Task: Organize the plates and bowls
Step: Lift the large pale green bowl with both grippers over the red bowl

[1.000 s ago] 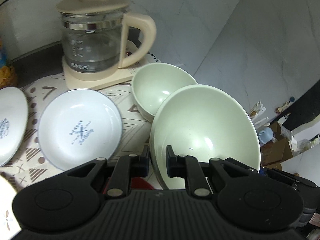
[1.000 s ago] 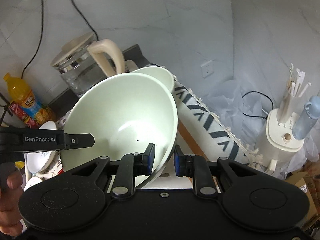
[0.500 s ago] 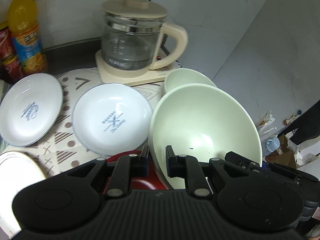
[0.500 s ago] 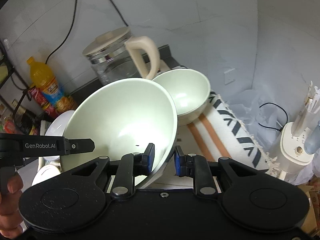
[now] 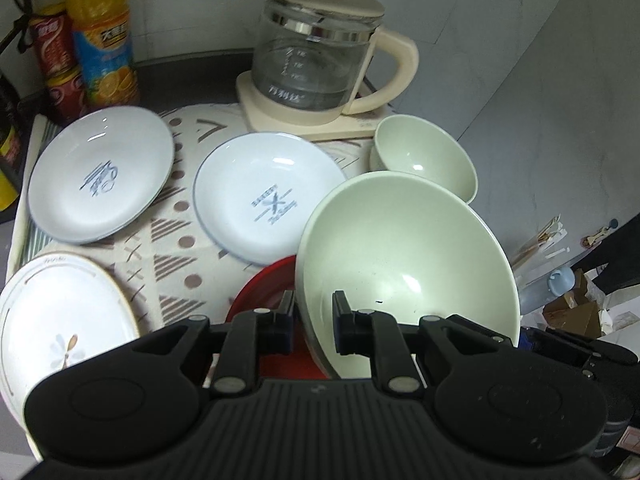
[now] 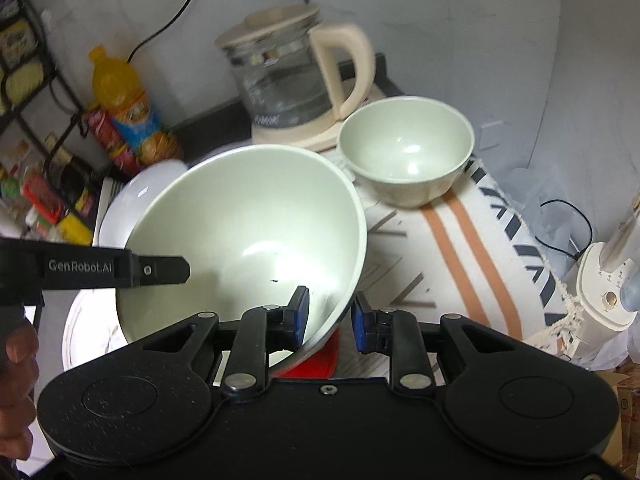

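Observation:
Both grippers hold one large pale green bowl (image 5: 404, 256) by its rim, lifted and tilted above a red plate (image 5: 260, 292). My left gripper (image 5: 314, 326) is shut on its left rim. My right gripper (image 6: 330, 318) is shut on the bowl (image 6: 248, 236) at its right rim. A smaller green bowl (image 5: 424, 156) stands beyond it, also in the right wrist view (image 6: 404, 148). Two white plates with blue print (image 5: 100, 172) (image 5: 272, 196) and a gold-rimmed white plate (image 5: 56, 324) lie on the patterned cloth (image 5: 168, 240).
A glass kettle on a cream base (image 5: 320, 52) stands at the back, also in the right wrist view (image 6: 288, 80). An orange juice bottle (image 5: 104, 36) and red cans (image 5: 56, 56) stand back left. The table's right edge (image 6: 520, 240) drops to clutter below.
Both grippers have drawn the large bowl back and up, away from the kettle and small bowl. More plates and the bottle have come into view on the left.

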